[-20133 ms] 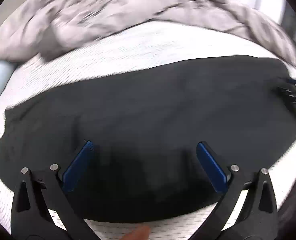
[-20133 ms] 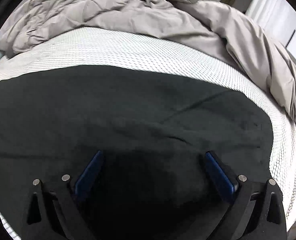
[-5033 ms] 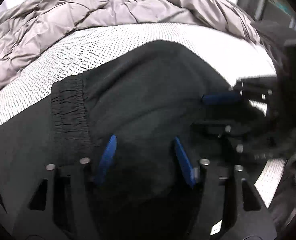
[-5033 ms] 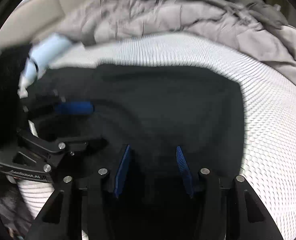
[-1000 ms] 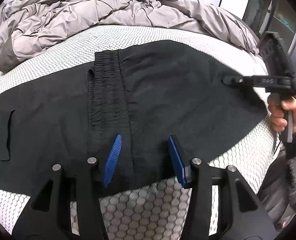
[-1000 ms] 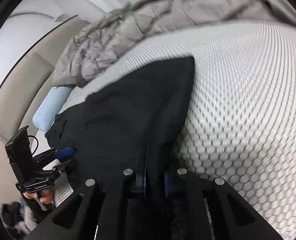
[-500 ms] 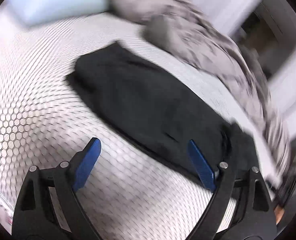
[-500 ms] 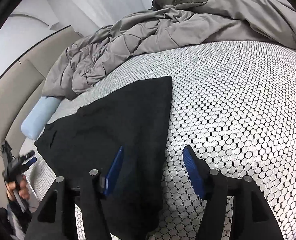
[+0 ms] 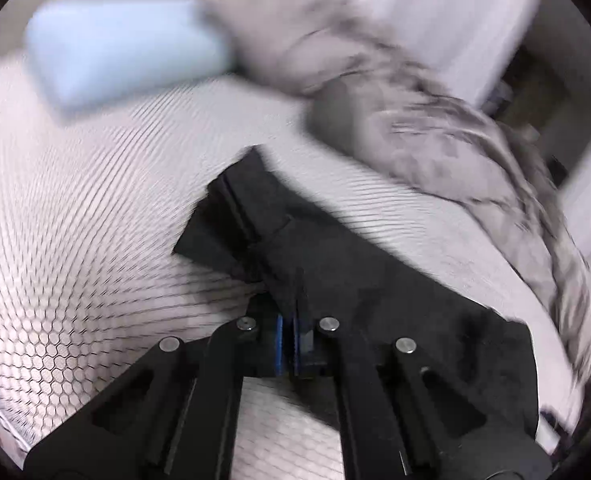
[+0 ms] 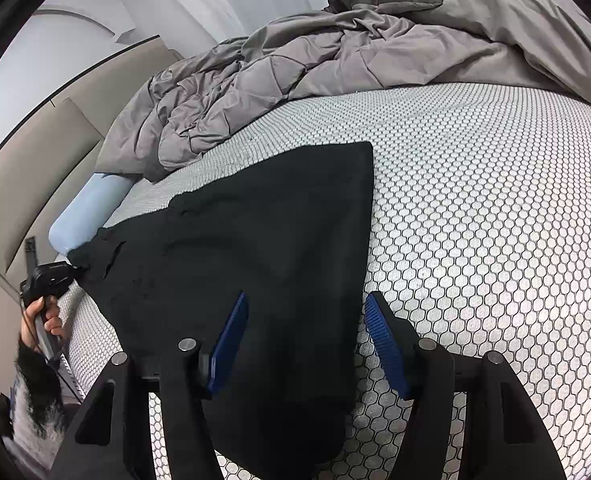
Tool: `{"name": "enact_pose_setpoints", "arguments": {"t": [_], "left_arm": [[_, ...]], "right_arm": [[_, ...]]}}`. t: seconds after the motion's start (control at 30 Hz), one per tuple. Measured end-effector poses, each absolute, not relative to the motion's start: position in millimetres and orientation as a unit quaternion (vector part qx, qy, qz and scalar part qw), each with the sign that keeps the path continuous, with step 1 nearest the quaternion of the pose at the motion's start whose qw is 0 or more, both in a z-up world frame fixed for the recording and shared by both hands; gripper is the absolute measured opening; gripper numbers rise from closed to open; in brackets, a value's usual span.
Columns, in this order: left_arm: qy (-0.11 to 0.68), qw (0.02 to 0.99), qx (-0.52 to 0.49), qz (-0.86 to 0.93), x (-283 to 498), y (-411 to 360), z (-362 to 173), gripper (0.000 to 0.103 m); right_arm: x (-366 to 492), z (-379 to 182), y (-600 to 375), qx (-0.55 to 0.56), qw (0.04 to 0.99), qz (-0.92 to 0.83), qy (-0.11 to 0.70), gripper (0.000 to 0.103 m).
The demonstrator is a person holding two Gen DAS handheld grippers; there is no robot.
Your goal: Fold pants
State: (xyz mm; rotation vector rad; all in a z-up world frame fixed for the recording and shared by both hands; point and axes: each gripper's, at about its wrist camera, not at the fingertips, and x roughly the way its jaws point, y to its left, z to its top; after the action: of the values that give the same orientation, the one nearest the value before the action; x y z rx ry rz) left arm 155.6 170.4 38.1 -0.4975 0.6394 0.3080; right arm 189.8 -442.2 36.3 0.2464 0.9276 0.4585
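The black pants [image 10: 255, 240] lie folded on the white honeycomb-patterned mattress [image 10: 495, 200]. My right gripper [image 10: 307, 340] is open just above their near right end; the cloth lies under and between the blue pads [image 10: 383, 340] without being pinched. My left gripper [image 9: 288, 340] is shut on the pants [image 9: 375, 280], with the blue pads pinching an edge of the cloth near the banded end [image 9: 235, 208]. In the right wrist view, the left gripper [image 10: 55, 276] grips the pants' far left corner, held by a hand [image 10: 43, 320].
A crumpled grey duvet [image 10: 335, 60] is piled along the back of the bed. A light blue pillow [image 10: 87, 208] lies by the beige headboard [image 10: 23, 168], just beyond the pants' left end. Bare mattress stretches to the right of the pants.
My left gripper swung over to the pants' left end, opened wide, then shut on the cloth edge. My right gripper, shut on the pants a second ago, opened and has stayed in place.
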Motion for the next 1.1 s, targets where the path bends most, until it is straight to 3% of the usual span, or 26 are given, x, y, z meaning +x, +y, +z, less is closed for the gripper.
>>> {"name": "enact_pose_setpoints", "arguments": {"t": [0.23,0.3,0.33,0.37,0.4,0.5,0.6,0.77,1.1], "left_arm": [[0.257,0.961,-0.086,-0.045,160,-30,129,0.001],[0.277,0.951,-0.071,-0.115,168,-85,127,0.012],[0.297,0.938,-0.066,-0.167,175,-117,118,0.030],[0.312,0.925,-0.063,-0.205,178,-137,109,0.058],[0.337,0.904,-0.057,-0.256,183,-163,93,0.068],[0.372,0.875,-0.016,-0.310,180,-201,58,0.070],[0.369,0.876,-0.013,-0.311,172,-189,52,0.070],[0.353,0.909,-0.047,-0.218,179,-114,56,0.074],[0.395,0.907,-0.109,-0.093,220,-5,3,0.073]], "right_arm": [[188,42,-457,0.128,0.870,0.206,0.429,0.062],[188,43,-465,0.135,0.873,0.197,0.425,0.062],[188,43,-469,0.139,0.874,0.193,0.424,0.062],[189,43,-474,0.143,0.875,0.188,0.423,0.062],[190,43,-478,0.147,0.876,0.183,0.422,0.062],[192,41,-492,0.157,0.875,0.171,0.424,0.062],[194,38,-501,0.168,0.869,0.167,0.434,0.062],[195,38,-490,0.185,0.848,0.221,0.444,0.062],[214,13,-458,0.200,0.795,0.282,0.499,0.061]]}}
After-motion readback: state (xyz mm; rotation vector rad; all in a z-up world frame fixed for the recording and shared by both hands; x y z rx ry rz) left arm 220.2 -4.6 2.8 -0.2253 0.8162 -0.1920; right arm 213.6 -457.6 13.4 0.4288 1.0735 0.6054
